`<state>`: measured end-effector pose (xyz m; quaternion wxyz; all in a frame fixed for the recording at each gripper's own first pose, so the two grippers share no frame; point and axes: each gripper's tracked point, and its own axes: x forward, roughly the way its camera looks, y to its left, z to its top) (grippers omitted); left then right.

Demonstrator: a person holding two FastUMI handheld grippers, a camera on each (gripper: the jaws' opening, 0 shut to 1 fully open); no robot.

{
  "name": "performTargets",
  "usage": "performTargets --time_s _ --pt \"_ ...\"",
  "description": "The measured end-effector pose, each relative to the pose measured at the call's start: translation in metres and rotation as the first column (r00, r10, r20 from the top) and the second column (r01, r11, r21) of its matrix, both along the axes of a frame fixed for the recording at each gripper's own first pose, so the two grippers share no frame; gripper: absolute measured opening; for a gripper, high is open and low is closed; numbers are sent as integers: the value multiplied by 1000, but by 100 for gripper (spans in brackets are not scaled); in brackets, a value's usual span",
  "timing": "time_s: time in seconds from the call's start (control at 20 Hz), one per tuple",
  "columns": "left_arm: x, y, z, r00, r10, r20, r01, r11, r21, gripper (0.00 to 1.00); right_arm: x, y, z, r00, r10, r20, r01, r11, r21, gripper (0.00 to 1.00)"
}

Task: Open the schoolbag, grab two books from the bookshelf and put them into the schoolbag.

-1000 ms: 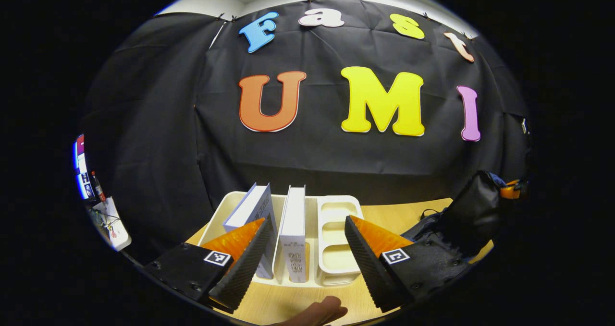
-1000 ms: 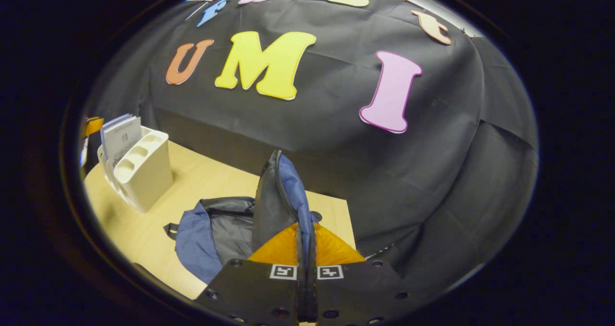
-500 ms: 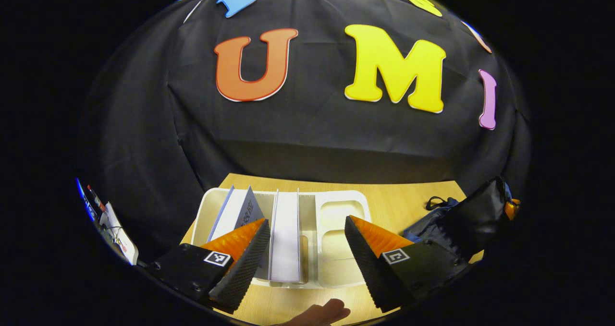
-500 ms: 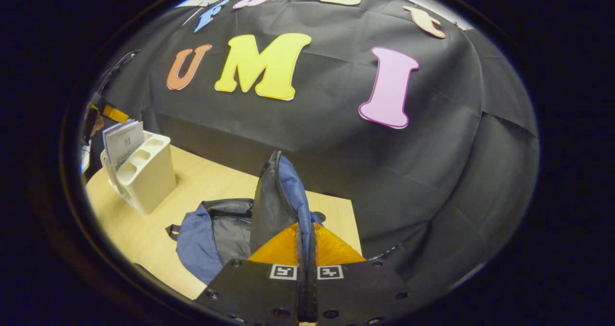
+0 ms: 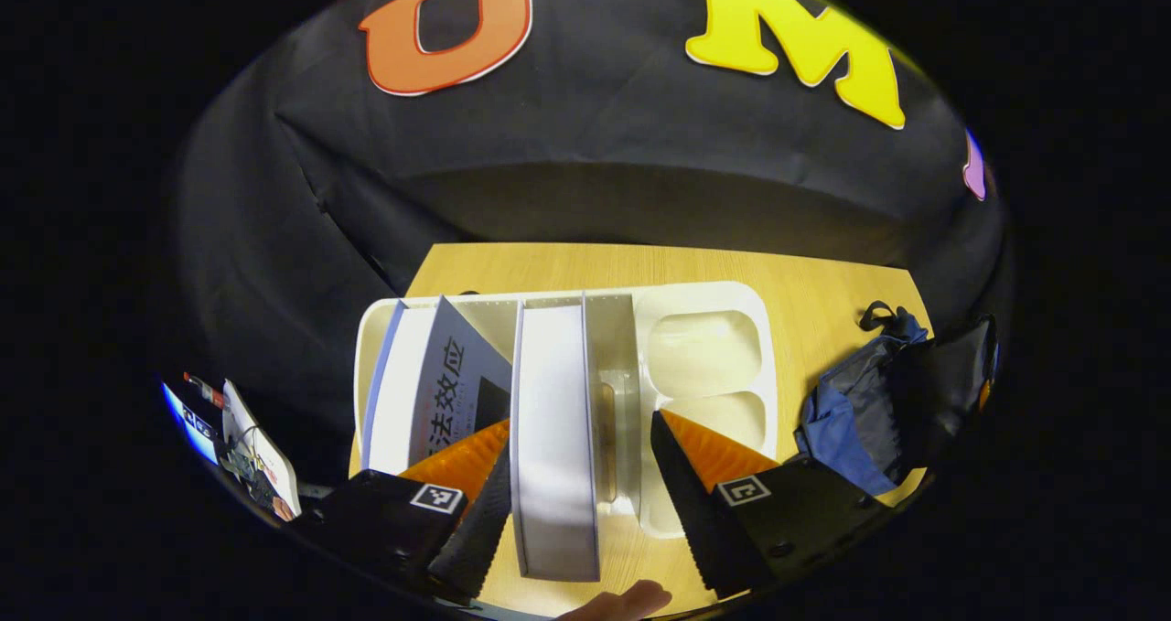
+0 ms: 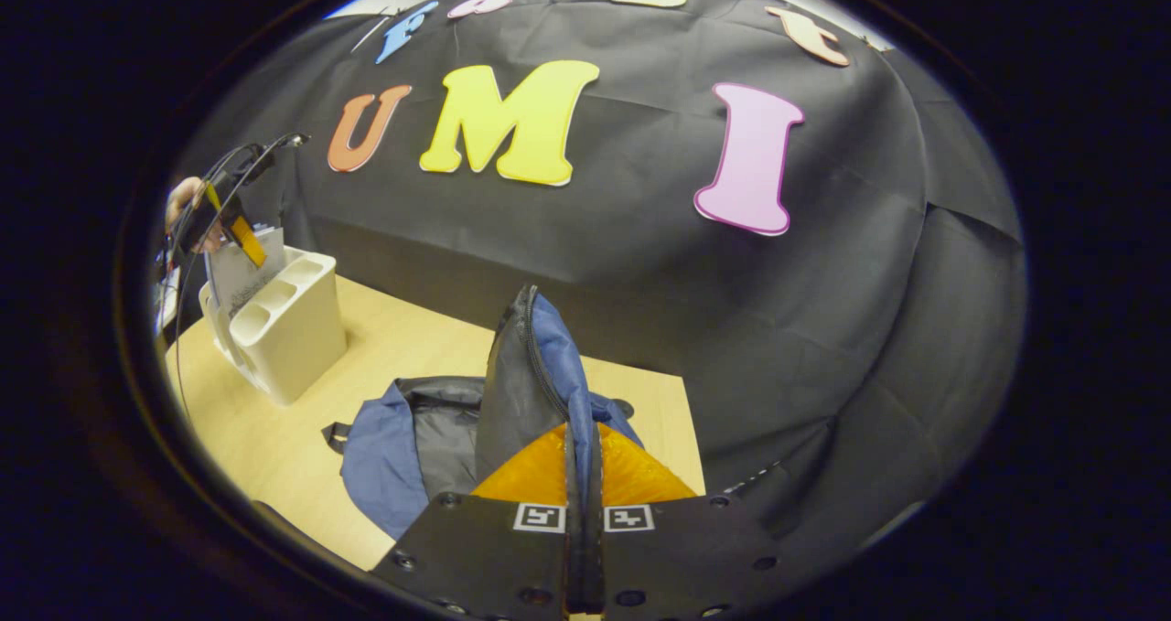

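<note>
A cream bookshelf point(image 5: 704, 301) stands on the wooden table point(image 5: 823, 278) with two books in it. A grey-covered book point(image 5: 448, 374) leans at the left. Beside it an upright white book point(image 5: 553, 438) sits between the fingers of my left gripper point(image 5: 578, 424), which is open and looks down on the shelf. The blue and black schoolbag point(image 5: 855, 411) lies to the right. In the right gripper view, my right gripper point(image 6: 583, 438) is shut on the schoolbag's flap point(image 6: 526, 374) and holds it upright above the open bag point(image 6: 421, 438). The bookshelf point(image 6: 288, 328) and the left gripper point(image 6: 233, 232) over it are at far left.
The booth's black cloth wall runs close behind the table. A hand point(image 6: 183, 196) holds the left gripper. A white object with cables point(image 5: 261, 456) sits past the table's left edge. A fingertip point(image 5: 622, 603) pokes in at the bottom. Bare tabletop point(image 6: 274, 438) lies between shelf and bag.
My left gripper has risen and tipped downward over the shelf, closing in until the white book stands between its open fingers. The right gripper still holds the flap up, hardly moved.
</note>
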<state>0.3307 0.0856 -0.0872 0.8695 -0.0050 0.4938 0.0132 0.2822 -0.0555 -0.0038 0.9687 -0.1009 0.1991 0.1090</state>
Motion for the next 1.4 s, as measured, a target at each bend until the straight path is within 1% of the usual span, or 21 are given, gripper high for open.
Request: performTargets --time_s 0.05,0.15,0.25,0.3,0.35,0.45,0.5,0.55,0.65,0.7,0.95,1.1,1.15,1.25,1.4 --pt "-1 0 -5 1000 13 -29 -13 1000 -11 82 0 0 -1 1000 0 -3 0 1000 1 2" --pt "2 6 -11 998 30 -59 -30 1000 4 81 -1 -2 -3 1000 1 -4 -1 1000 4 1" --pt "-3 6 -13 996 24 -83 -24 1000 5 68 0 -3 -5 1000 -1 -7 1 1000 6 2" --pt "-4 4 -14 996 24 -90 -24 1000 4 51 0 -3 -7 1000 -2 -7 2 1000 6 1" --pt "-7 3 -14 995 21 -99 -22 1000 1 48 1 -4 -8 1000 -4 -9 4 1000 4 1" --pt "-16 1 -11 995 16 -103 -16 1000 5 46 1 -5 -9 1000 -10 -11 10 1000 8 1" --pt "-19 0 -8 996 -4 -92 5 1000 9 46 0 -6 -10 1000 -12 -10 12 1000 6 2" --pt "-23 2 -5 996 -20 -81 22 999 26 46 0 -7 -11 1000 -13 -8 13 1000 0 1" --pt "-34 8 1 997 -31 -71 36 997 72 45 0 -5 -14 1000 -11 -5 11 1000 -7 0" --pt "-42 9 4 997 -37 -68 43 996 80 45 -2 -2 -15 1000 -9 -6 9 1000 -10 1" --pt "-87 7 30 999 -32 -6 33 996 84 45 -5 5 -17 1000 3 -2 -3 1000 -12 1" --pt "-123 6 41 999 -23 27 21 998 64 44 -8 8 -22 1000 12 -4 -12 1000 -20 1" --pt "-135 2 42 999 -22 33 21 999 47 45 -8 10 -23 1000 13 -7 -13 1000 -18 2" --pt "-159 -4 42 999 -20 44 20 1000 2 45 -8 11 -28 1000 12 -15 -12 1000 -14 1" --pt "-194 -4 38 998 11 54 -8 999 -51 43 -9 12 -31 1000 15 -18 -15 1000 -11 0"
